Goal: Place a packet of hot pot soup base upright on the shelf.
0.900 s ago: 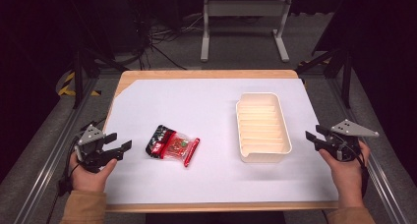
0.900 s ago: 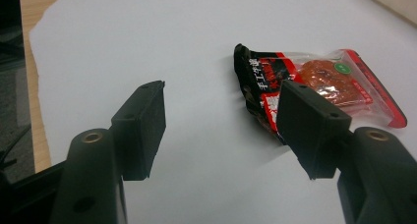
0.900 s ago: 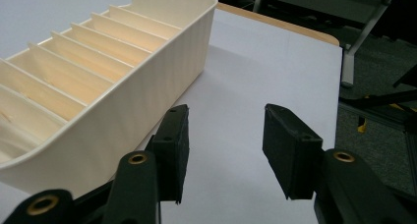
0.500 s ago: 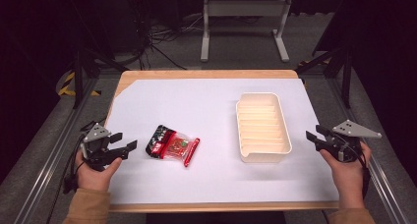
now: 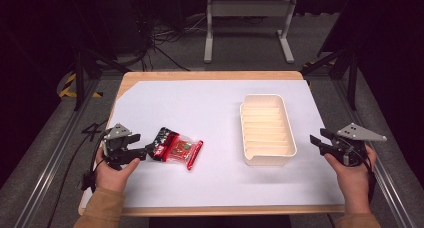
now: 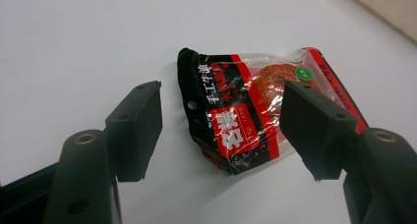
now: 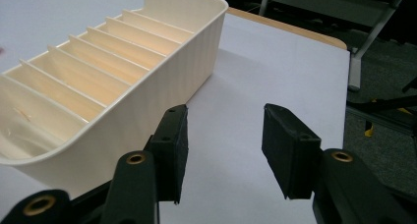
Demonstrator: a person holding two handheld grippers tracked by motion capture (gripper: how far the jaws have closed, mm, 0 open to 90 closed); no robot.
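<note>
A red and black snack packet (image 5: pixel 177 147) with a clear window lies flat on the white table cover, left of centre. My left gripper (image 5: pixel 143 151) is at the packet's left end, open. In the left gripper view the packet (image 6: pixel 236 111) reaches in between the two pads, and my left gripper (image 6: pixel 223 98) does not press on it. A cream ribbed tray (image 5: pixel 267 97) stands empty at the right. My right gripper (image 5: pixel 317 141) hovers open just right of it, nothing between its jaws. In the right gripper view the tray's wall (image 7: pixel 147 101) runs along the left of my right gripper (image 7: pixel 223 118).
The white cover (image 5: pixel 210 108) lies on a wooden table top (image 5: pixel 210 75). Metal rails run along both sides of the table. A stand's legs and cables lie on the dark floor beyond the far edge.
My left gripper has moved right across the table, up to the packet's left end. The right gripper has barely shifted.
</note>
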